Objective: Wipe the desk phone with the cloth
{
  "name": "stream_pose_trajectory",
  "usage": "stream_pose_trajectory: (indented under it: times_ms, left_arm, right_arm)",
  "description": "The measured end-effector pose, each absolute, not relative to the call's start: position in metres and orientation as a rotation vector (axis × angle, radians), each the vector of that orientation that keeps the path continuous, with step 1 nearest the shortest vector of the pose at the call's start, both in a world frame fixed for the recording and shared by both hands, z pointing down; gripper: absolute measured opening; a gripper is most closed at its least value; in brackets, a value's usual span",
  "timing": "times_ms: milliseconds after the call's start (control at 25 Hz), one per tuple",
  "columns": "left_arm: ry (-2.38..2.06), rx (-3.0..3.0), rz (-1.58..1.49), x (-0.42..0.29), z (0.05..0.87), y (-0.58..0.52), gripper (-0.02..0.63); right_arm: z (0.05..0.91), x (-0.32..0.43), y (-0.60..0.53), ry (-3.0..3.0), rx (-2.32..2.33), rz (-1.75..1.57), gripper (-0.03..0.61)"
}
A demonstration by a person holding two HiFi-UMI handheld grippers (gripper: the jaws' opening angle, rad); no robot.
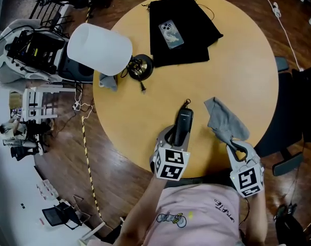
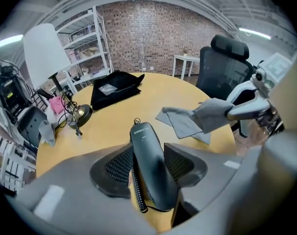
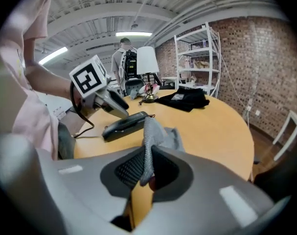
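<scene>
A black desk phone handset (image 1: 184,124) lies lengthwise near the front edge of the round wooden table (image 1: 242,65). My left gripper (image 1: 178,136) is shut on its near end. In the left gripper view the handset (image 2: 149,160) fills the gap between the two pads, and a coiled cord (image 2: 136,192) hangs at its side. A grey cloth (image 1: 224,119) sits just right of the handset, with my right gripper (image 1: 237,148) shut on its near corner. In the right gripper view the cloth (image 3: 150,141) rises from between the pads, and the handset (image 3: 123,125) lies beyond it.
A lamp with a white shade (image 1: 100,49) and a round dark base (image 1: 140,67) stands at the table's left rim, beside a small grey rag (image 1: 108,81). A black fabric (image 1: 188,40) with a smartphone (image 1: 170,34) on it lies at the far side. An office chair (image 1: 293,117) stands at the right.
</scene>
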State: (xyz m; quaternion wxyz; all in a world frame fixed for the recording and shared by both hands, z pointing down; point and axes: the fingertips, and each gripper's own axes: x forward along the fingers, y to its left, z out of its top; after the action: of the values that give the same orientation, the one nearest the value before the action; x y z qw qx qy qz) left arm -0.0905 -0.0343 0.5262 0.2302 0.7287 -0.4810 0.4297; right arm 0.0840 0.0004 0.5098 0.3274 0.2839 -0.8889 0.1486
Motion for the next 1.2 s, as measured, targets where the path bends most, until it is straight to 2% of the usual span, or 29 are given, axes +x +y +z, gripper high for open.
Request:
stream_pose_trajectory:
  times_ms: [120,200,320,440,480,560,800,960,1080,1200]
  left_arm:
    - [-1.394,2.016,1.088,-0.105,0.502,-0.035,0.206]
    - [-1.434,1.985,1.019,-0.117,0.493,-0.031,0.206]
    - [-1.475,1.924,0.968,-0.134,0.493,-0.018,0.206]
    - [-1.503,1.872,0.901,-0.150,0.494,-0.007,0.206]
    - [-1.510,1.859,0.870,-0.154,0.494,-0.003,0.206]
    - [-1.520,1.839,0.814,-0.162,0.492,0.005,0.206]
    - [-1.562,1.797,0.698,-0.190,0.485,0.029,0.206]
    - [-1.606,1.767,0.591,-0.221,0.477,0.043,0.179]
    - [-1.610,1.759,0.523,-0.243,0.474,0.048,0.179]
    - [-1.606,1.769,0.482,-0.262,0.471,0.052,0.179]
  right_arm:
    - [0.528,0.096,-0.027,-2.205,0.716,0.154,0.039]
    - [0.560,0.093,-0.039,-2.109,0.592,-0.007,0.162]
    - [0.603,0.084,-0.052,-2.037,0.528,-0.112,0.284]
    - [0.608,0.077,-0.069,-2.118,0.652,0.026,0.279]
    - [0.608,0.075,-0.072,-2.138,0.683,0.098,0.240]
    - [0.610,0.068,-0.070,-2.130,0.685,0.181,0.042]
    - [0.605,0.021,0.031,-2.126,0.258,0.428,0.035]
    - [0.549,0.019,-0.004,-2.290,0.576,0.584,0.035]
    - [0.481,-0.019,-0.052,-2.459,0.713,0.524,0.034]
    - [0.479,-0.068,-0.074,-2.431,0.720,0.439,0.034]
